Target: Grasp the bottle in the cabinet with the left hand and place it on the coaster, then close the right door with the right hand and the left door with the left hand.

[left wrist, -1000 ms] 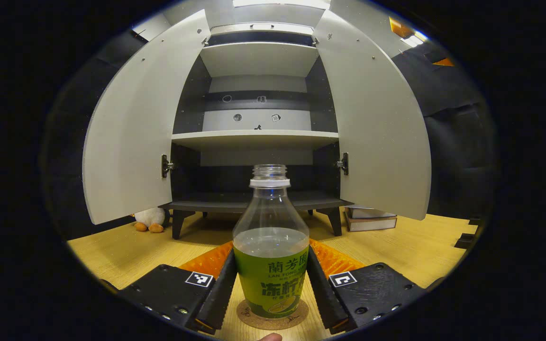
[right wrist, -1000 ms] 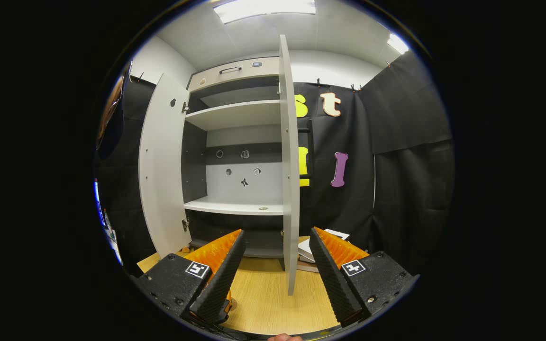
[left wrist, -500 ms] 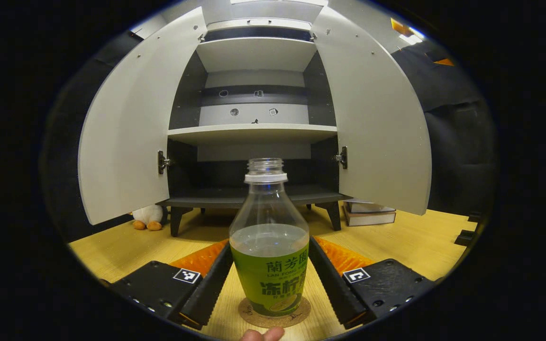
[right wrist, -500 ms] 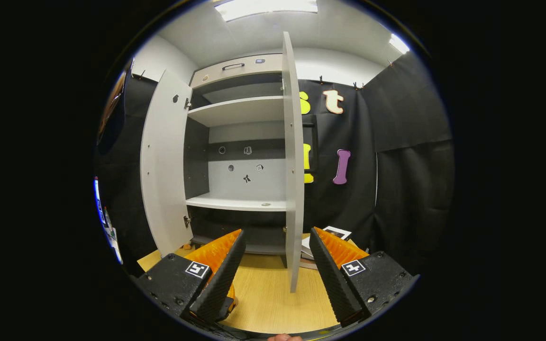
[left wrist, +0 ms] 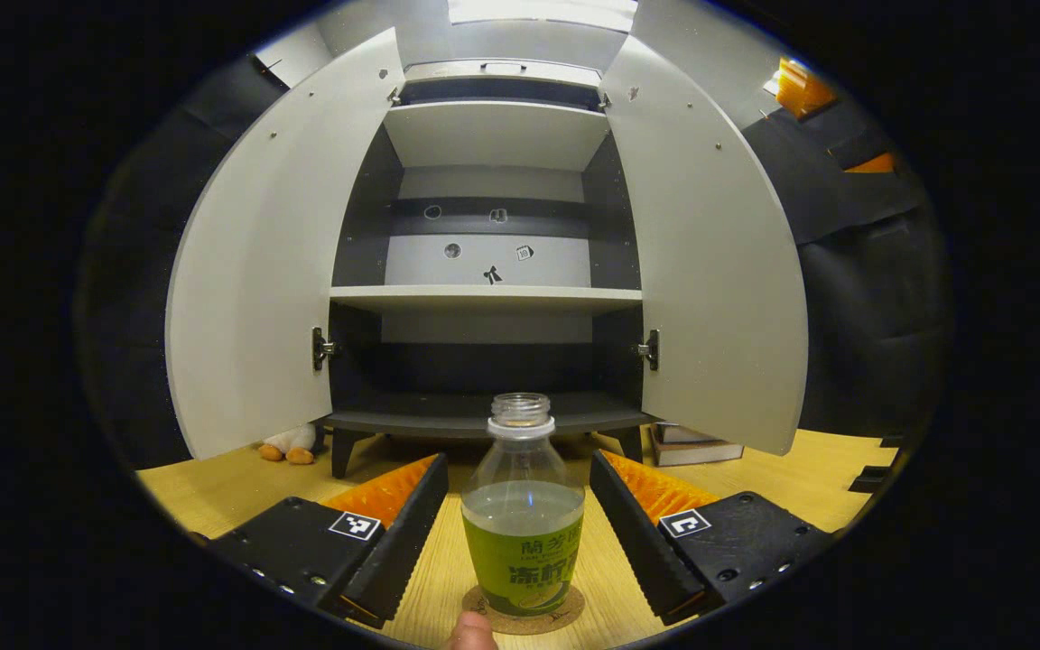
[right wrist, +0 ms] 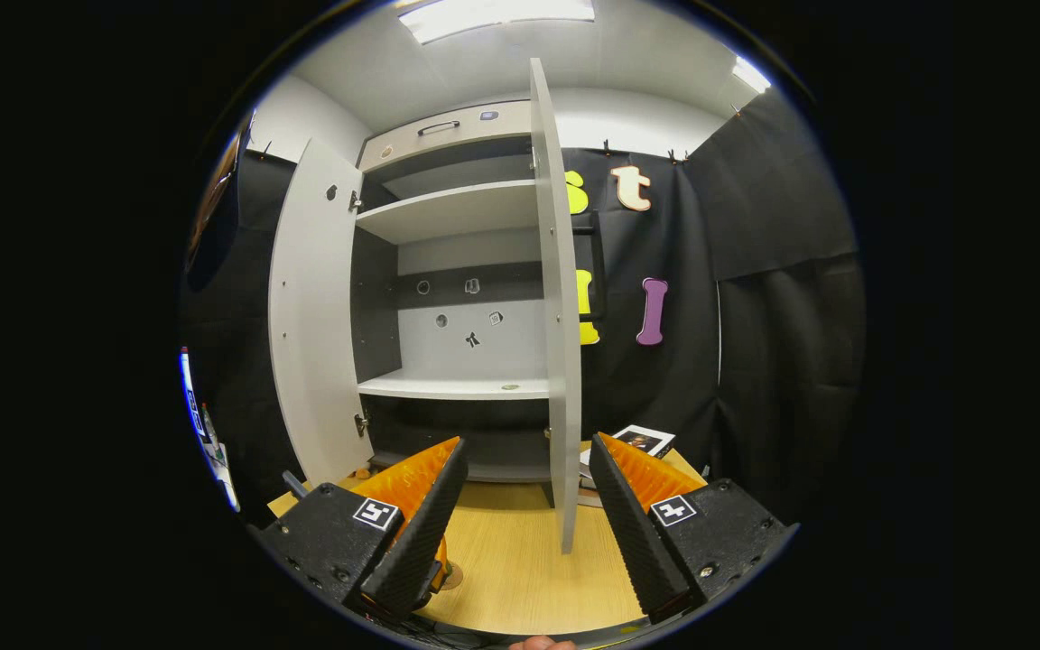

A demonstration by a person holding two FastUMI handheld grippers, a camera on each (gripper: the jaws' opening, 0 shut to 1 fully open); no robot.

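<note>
A clear bottle [left wrist: 523, 542] with a green label and no cap stands upright on a round cork coaster [left wrist: 565, 618] on the wooden table. My left gripper [left wrist: 517, 460] is open, its fingers either side of the bottle with a gap on each side. Behind stands the cabinet with its left door [left wrist: 258, 271] and right door [left wrist: 710, 271] both swung open and its shelves bare. In the right gripper view, my right gripper [right wrist: 527, 447] is open and holds nothing. It faces the right door [right wrist: 558, 316], seen edge-on, with the left door [right wrist: 312, 316] beyond.
A plush toy [left wrist: 290, 442] lies under the cabinet's left side. Stacked books [left wrist: 696, 445] sit by its right leg, also seen as books [right wrist: 637, 442] past my right gripper. A person's fingertip [left wrist: 470, 634] shows at the bottom edge. The wooden table [left wrist: 800, 478] spreads to the right.
My left gripper has let go of the bottle, widened and drawn back, so the bottle looks smaller and stands free on the coaster. The right gripper has barely shifted.
</note>
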